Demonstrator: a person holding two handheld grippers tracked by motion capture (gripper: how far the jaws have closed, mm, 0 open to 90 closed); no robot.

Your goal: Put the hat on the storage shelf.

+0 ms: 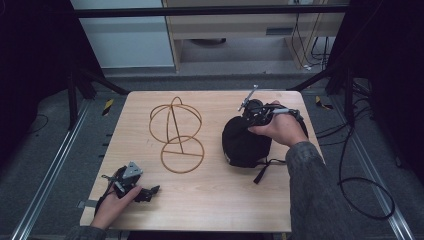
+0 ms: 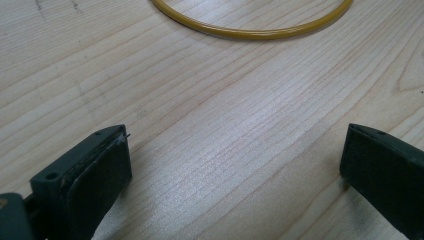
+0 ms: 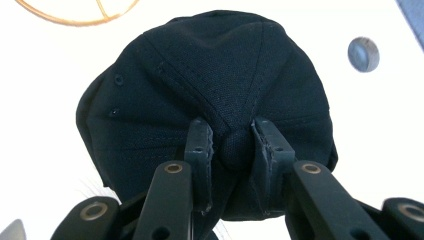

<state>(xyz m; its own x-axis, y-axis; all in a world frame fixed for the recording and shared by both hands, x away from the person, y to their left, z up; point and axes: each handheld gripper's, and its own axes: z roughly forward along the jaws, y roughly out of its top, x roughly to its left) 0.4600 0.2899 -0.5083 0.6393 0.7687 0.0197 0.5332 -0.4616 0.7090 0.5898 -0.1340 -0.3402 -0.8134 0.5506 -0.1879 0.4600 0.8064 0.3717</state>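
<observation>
Black baseball cap (image 3: pixel 200 95) pinched at its crown between the jaws of the right gripper (image 3: pixel 232 150), a fold of fabric bunched in the narrow gap, jaws nearly closed on it, cap body spreading out ahead of and below the tips. Judged as a lift or carry of the cap, probably toward the gold wire stand (image 1: pixel 176 134), which sits well beyond the jaw tips and off to one side in the right gripper view. Best done by keeping the pinch firm on the thick seam junction at the crown, not on a single thin panel, which could slip out. Worth lifting straight and slowly, so the dangling strap (image 1: pixel 265 169) clears the wooden table (image 1: pixel 210 200). Left gripper (image 1: pixel 147 192) resting low over the table, jaws spread wide with nothing between them, only bare wood in the gap and the stand's base ring (image 2: pixel 250 25) lying well ahead of the tips; handy for steadying the stand if the light wire tips.
</observation>
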